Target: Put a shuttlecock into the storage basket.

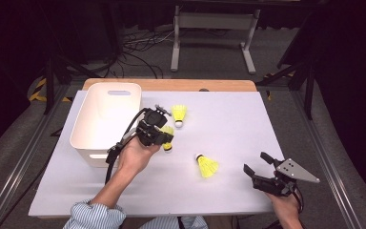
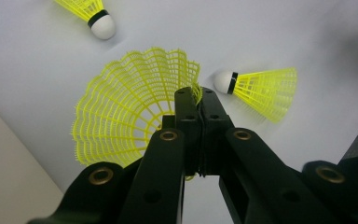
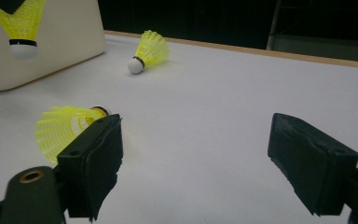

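The high view looks forward and down from above the person's side, taking in the whole white table [image 1: 228, 119] and the floor beyond. The left gripper view looks almost straight down, close over a held shuttlecock [image 2: 135, 107]. The right gripper view sits low at the near right, facing far-left across the table. All three share the two lying shuttlecocks [image 1: 207, 166] [image 1: 179, 114].

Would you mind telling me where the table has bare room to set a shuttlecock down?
Bare room: the right part of the white mat, beyond the near shuttlecock, and the front left strip before the white bin. Crowded: beside the bin, around the left gripper.
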`<state>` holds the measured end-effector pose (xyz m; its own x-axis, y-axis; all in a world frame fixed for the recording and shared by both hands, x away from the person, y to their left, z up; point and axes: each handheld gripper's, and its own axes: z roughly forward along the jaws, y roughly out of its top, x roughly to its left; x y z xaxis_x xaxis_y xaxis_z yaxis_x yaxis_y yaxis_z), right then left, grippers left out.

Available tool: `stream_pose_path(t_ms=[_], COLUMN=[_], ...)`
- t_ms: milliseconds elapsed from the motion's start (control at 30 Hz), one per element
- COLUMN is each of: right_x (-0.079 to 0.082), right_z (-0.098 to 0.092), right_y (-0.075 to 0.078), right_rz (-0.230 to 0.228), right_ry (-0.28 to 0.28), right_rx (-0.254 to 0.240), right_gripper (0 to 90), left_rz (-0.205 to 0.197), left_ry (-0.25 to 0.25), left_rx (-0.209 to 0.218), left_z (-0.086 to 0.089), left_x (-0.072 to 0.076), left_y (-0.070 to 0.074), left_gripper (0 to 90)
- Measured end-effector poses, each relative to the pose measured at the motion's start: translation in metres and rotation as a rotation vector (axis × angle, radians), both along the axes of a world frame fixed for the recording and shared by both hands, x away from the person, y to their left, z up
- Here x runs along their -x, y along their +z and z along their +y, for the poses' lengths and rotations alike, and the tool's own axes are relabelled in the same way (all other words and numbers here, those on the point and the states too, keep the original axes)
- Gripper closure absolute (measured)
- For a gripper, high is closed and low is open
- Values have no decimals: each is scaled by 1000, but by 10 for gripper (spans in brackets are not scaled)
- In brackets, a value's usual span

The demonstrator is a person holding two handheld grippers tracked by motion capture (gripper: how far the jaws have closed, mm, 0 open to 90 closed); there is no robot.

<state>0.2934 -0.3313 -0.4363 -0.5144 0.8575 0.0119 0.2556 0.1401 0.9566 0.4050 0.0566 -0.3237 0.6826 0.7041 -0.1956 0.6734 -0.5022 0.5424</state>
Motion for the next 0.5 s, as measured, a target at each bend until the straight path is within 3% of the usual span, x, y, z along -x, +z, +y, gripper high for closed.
stream_pose_path(t_ms=[500], right_x=[0], right_z=[0], right_y=[0], right_rz=[1], right_ry=[0], right_rx=[0], right_gripper=[185], left_rz=[1], left_ry=[20], left_rx=[29], left_z=[11], left_x=[-9], left_y=[11], left_gripper=[891])
